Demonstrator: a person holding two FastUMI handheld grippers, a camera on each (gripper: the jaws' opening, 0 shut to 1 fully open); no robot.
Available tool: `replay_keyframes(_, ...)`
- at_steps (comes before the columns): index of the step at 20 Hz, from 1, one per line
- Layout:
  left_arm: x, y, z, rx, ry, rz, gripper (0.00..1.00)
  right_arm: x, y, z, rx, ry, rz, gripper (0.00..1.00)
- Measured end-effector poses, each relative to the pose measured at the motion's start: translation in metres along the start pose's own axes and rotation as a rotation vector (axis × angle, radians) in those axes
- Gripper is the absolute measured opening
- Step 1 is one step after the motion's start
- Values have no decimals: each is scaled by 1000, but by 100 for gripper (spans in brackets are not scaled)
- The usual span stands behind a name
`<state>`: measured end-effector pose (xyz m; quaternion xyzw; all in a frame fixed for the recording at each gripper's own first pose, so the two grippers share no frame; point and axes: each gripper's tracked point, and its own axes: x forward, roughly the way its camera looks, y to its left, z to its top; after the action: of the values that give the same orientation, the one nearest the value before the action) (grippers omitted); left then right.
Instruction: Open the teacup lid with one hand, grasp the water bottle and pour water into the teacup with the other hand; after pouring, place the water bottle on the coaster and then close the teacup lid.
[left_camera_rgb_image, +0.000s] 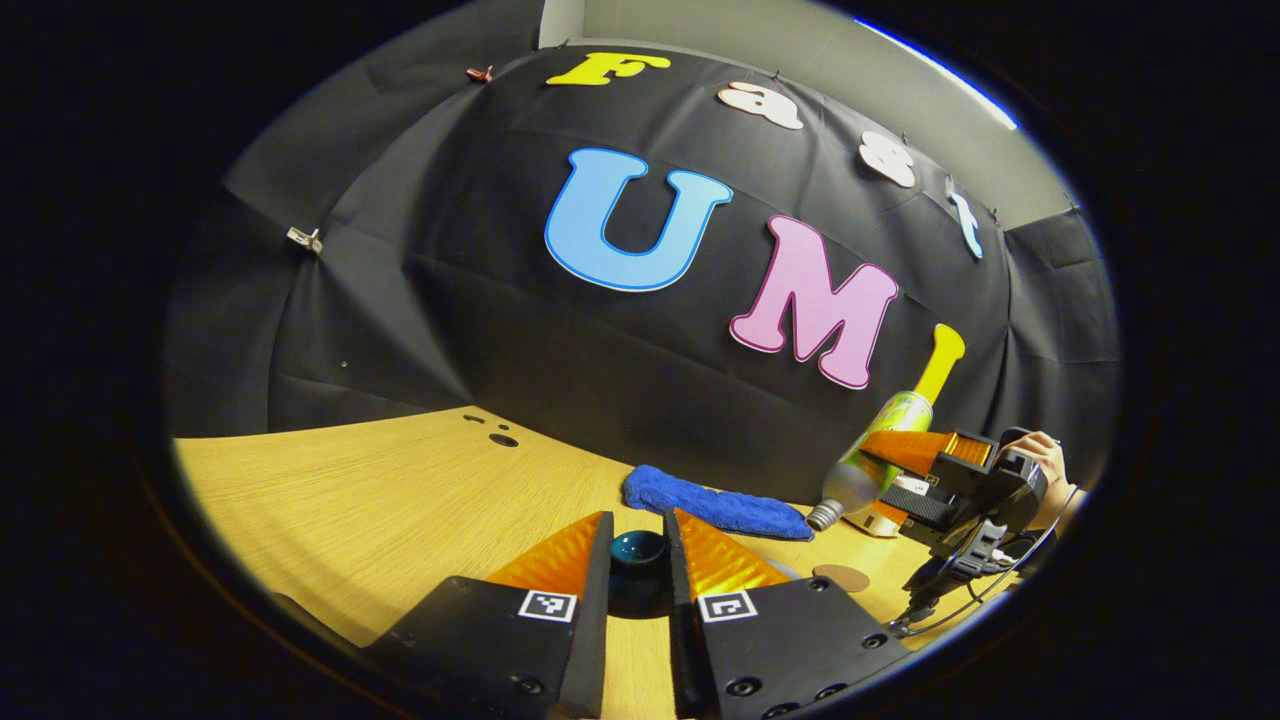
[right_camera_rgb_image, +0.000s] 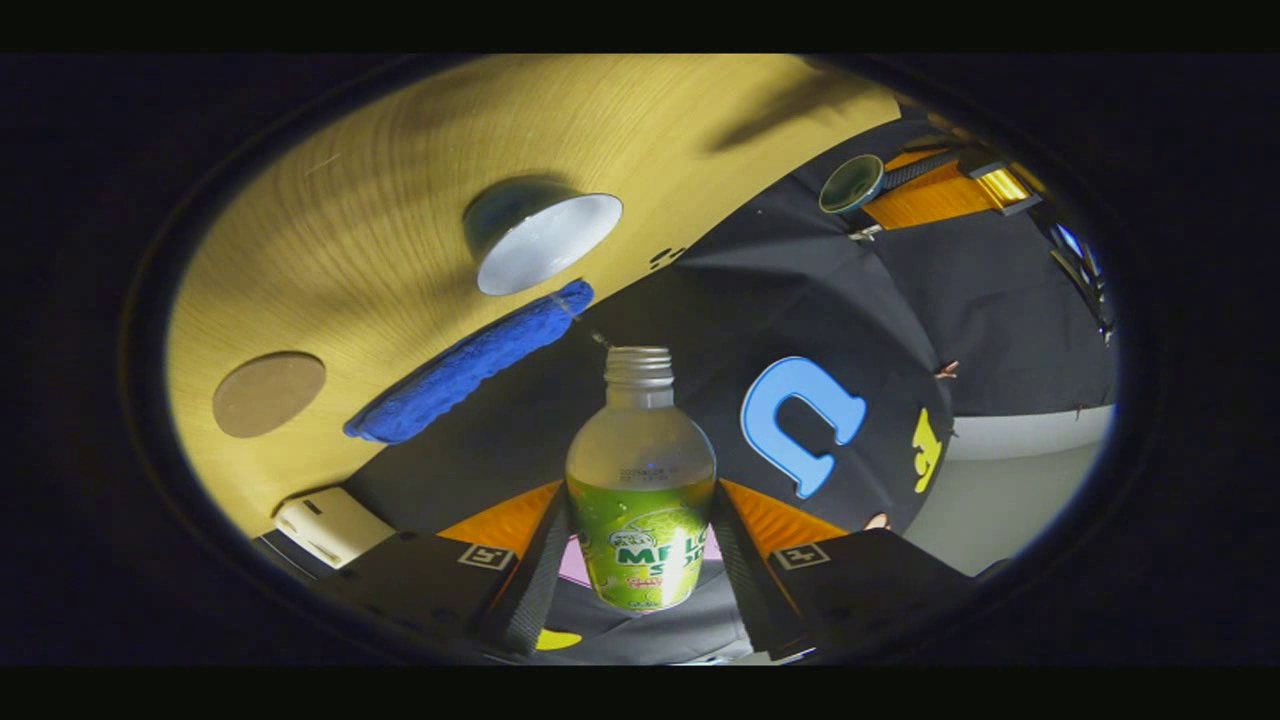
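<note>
In the left gripper view, the left tool (left_camera_rgb_image: 640, 545) is nearest, its two fingers pressed against either side of the dark teal teacup lid (left_camera_rgb_image: 639, 550), which is held above the wooden worktop (left_camera_rgb_image: 380, 490). Just beyond lies a round brown coaster (left_camera_rgb_image: 841, 577) on the wood, then a folded blue cloth (left_camera_rgb_image: 715, 502) along the foot of the booth wall. Farther right, a hand (left_camera_rgb_image: 1040, 460) holds the right tool, which carries the water bottle (left_camera_rgb_image: 880, 450) tipped with its neck pointing down and left.

In the right gripper view (the whole scene appears rotated), the right tool (right_camera_rgb_image: 640, 535) is clamped on the green-labelled body of the bottle (right_camera_rgb_image: 640, 500), one finger on each side, its uncapped threaded mouth pointing away from the camera. Past the mouth sits the open teacup (right_camera_rgb_image: 535, 240) on the worktop, its pale inside showing, with the blue cloth just beside it and the coaster well apart. A white box (right_camera_rgb_image: 325, 525) rests near the worktop's edge. Farthest off, the left tool holds the lid up.
</note>
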<state>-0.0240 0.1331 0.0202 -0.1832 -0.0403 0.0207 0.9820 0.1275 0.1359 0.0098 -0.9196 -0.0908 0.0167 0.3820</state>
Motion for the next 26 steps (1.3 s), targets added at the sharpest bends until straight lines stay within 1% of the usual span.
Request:
replay_keyframes(1,0,0,0,0,0,2,30,-2,9,4,84,2,36,78)
replay_keyframes(2,0,0,0,0,-1,3,30,-5,15,10,191,-3,73,78)
replay_keyframes(3,-1,1,1,2,-2,7,30,-9,21,18,310,-17,112,80)
replay_keyframes(4,0,1,1,4,-3,10,30,-10,27,22,419,-26,136,77)
replay_keyframes(5,-1,0,2,5,-5,12,30,-13,28,27,599,-19,157,77)
replay_keyframes(6,-1,0,0,7,-4,11,30,-17,28,33,735,-13,172,78)
replay_keyframes(7,-1,0,0,10,-2,12,30,-20,27,36,897,-12,188,79)
replay_keyframes(9,0,-2,-1,22,2,9,30,-21,23,36,1229,-18,196,78)
replay_keyframes(11,0,-6,-1,26,2,-3,30,-24,17,23,1493,-48,173,79)
replay_keyframes(15,-1,-18,-1,23,0,-19,30,-25,29,-3,2004,-78,190,79)
replay_keyframes(17,-1,-22,0,30,-3,-22,30,-20,46,-12,2173,-31,164,78)
replay_keyframes(20,-3,-32,1,27,-3,-35,30,-8,68,-3,2350,25,145,79)
replay_keyframes(22,-1,-39,-2,25,3,-44,30,-1,75,0,2400,19,132,79)
replay_keyframes(23,0,-44,-2,25,6,-52,30,2,76,2,2407,5,130,78)
replay_keyframes(26,4,-60,-7,37,20,-78,30,3,85,-2,2388,-18,120,78)
